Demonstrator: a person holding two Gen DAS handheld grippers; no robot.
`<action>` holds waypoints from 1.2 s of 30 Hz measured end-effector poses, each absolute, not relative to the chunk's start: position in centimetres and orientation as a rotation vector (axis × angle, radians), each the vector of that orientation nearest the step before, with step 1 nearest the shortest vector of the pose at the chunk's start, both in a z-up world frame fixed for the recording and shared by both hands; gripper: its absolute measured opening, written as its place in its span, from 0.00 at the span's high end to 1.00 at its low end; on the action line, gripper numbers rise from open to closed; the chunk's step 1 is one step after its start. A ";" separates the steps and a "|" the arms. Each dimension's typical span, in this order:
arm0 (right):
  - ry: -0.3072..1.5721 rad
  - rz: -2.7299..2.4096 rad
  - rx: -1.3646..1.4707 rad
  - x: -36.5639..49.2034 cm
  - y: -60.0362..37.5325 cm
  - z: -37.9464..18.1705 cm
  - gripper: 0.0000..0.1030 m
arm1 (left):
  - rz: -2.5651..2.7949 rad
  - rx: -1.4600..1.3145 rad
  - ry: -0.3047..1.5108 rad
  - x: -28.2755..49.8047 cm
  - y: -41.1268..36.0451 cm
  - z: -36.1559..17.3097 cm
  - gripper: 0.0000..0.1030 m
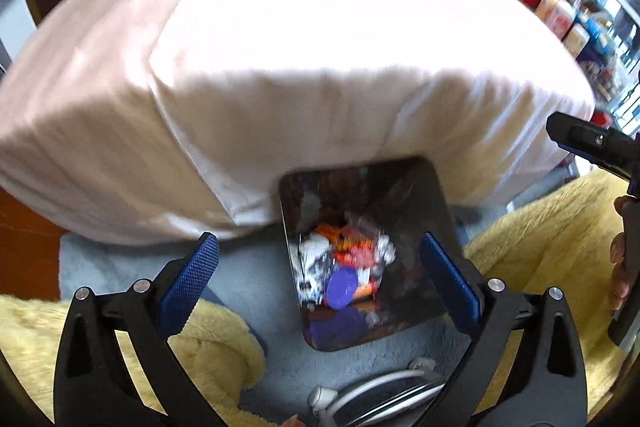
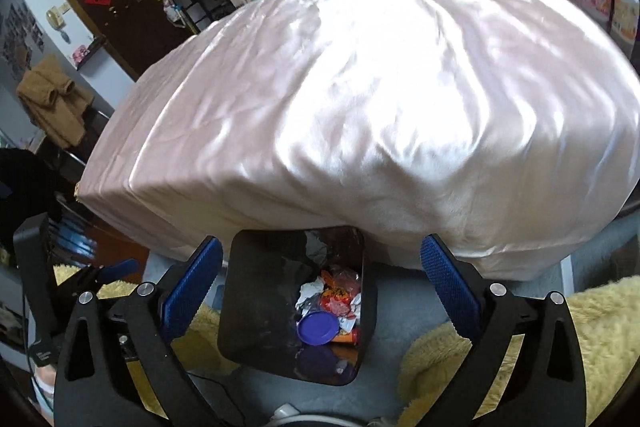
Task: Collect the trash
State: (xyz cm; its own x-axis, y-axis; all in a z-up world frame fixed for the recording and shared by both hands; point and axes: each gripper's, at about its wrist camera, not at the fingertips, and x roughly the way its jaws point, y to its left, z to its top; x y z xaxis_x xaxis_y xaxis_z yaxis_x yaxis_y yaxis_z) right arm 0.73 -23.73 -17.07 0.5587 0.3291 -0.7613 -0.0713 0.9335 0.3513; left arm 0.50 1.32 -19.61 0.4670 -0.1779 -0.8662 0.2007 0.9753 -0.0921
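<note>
Hovering: both grippers hang above the bin, pointed steeply down at it
Left gripper: jaws spread wide, nothing between the pads, bin mouth seen through the gap
Right gripper: jaws spread wide, empty; bin sits between the fingers in its view, closer to the left finger
Right gripper, from left view: black body at the right edge of frame, a hand on its handle
Left gripper, from right view: black frame and a blue pad at the left edge of frame
Bin: dark, rectangular, open top, on the floor, far rim against the near side of the bed
Trash: inside the bin, a heap of orange, red and silver wrappers plus crumpled white paper
Lid: purple round disc on top of the heap, toward the near side
Bed: pale pink satin cover, fills the upper half of both views
Rug: grey-blue, under the bin
Blanket: yellow, fluffy, on both sides of the bin near the grippers
Blur: left view smeared, wrapper detail unreadable
</note>
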 end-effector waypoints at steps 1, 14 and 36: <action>0.912 0.237 0.280 0.3 -23.7 -15.8 0.03 | -0.229 0.026 1.026 0.2 1.3 -18.4 0.08; 0.564 0.119 0.086 -3.8 -23.1 -2.6 0.03 | -0.158 0.027 0.624 -3.2 2.0 -2.4 0.08; 0.403 0.093 0.076 -7.8 -22.6 1.9 0.03 | -0.113 0.067 0.457 -6.6 0.9 2.3 0.08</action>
State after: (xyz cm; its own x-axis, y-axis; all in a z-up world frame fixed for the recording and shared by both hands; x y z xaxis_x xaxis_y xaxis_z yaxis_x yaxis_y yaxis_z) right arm -7.80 -22.60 1.93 0.9158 0.1052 -0.3877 -0.0749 0.9929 0.0925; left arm -6.61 0.87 2.34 0.8914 -0.0937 -0.4434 0.1236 0.9916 0.0390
